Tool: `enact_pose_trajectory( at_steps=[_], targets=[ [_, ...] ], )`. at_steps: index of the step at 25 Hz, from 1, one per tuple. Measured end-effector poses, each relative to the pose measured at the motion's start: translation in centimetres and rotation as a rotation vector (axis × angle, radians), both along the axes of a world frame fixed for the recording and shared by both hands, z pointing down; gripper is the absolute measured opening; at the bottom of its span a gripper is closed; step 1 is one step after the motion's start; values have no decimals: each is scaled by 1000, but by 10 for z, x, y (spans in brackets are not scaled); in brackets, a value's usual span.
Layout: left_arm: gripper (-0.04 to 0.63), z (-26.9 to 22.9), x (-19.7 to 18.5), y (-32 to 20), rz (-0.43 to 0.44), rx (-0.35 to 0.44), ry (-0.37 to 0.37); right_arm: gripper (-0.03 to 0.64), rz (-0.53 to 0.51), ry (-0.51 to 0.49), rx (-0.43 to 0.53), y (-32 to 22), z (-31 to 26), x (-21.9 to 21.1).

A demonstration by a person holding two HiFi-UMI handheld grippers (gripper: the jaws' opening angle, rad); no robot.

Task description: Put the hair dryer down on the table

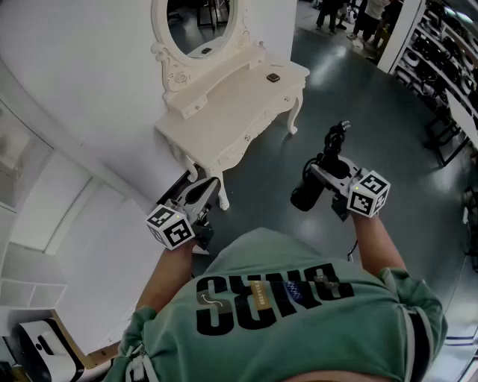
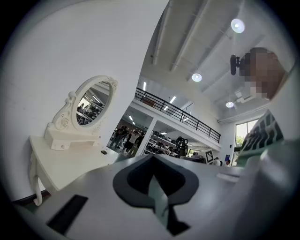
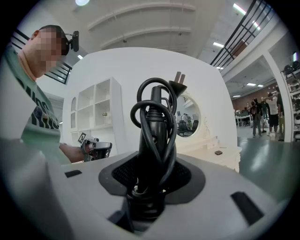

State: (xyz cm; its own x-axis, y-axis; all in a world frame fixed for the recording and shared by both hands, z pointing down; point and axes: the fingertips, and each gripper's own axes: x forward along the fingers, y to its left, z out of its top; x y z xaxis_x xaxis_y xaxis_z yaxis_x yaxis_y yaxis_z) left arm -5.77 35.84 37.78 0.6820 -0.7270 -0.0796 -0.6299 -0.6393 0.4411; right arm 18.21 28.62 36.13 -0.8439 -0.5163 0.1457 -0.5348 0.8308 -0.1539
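A black hair dryer [image 1: 308, 192] with its cord coiled round the handle [image 3: 154, 126] is clamped in my right gripper [image 1: 328, 173], held in the air over the grey floor to the right of the table. The plug [image 3: 178, 82] sticks up from the top of the coil. A white dressing table [image 1: 231, 108] with an oval mirror [image 1: 200, 22] stands against the curved white wall ahead. My left gripper [image 1: 203, 195] hangs near the table's front leg, jaws together and empty. The left gripper view shows the table [image 2: 70, 161] and mirror [image 2: 93, 104] beyond the closed pads.
A small dark object [image 1: 273, 77] lies on the tabletop's far right. Dark shelving racks [image 1: 448, 67] line the right side and people [image 1: 351, 15] stand far back. A white cabinet [image 1: 45, 343] sits at the lower left. White wall shelves [image 3: 96, 110] show in the right gripper view.
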Motion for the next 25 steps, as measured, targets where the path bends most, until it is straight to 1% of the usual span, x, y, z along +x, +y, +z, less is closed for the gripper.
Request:
enact_pose_trajectory(
  at_steps=[8,13,20,25],
  targets=[
    [9,2,1,1,-3,2,-5,152,-4,-15,-2,-1,5,3],
    [11,2,13,-1,-1,5,-11,152,-8,-17,4,0,3,14],
    [11,-4,58,-6,-2,22,-8,152,-14,-15,14,-2,-5,56],
    [9,-6,97,-15,4,12,-3,152,-11,-7,15,-10,-10,94]
  ],
)
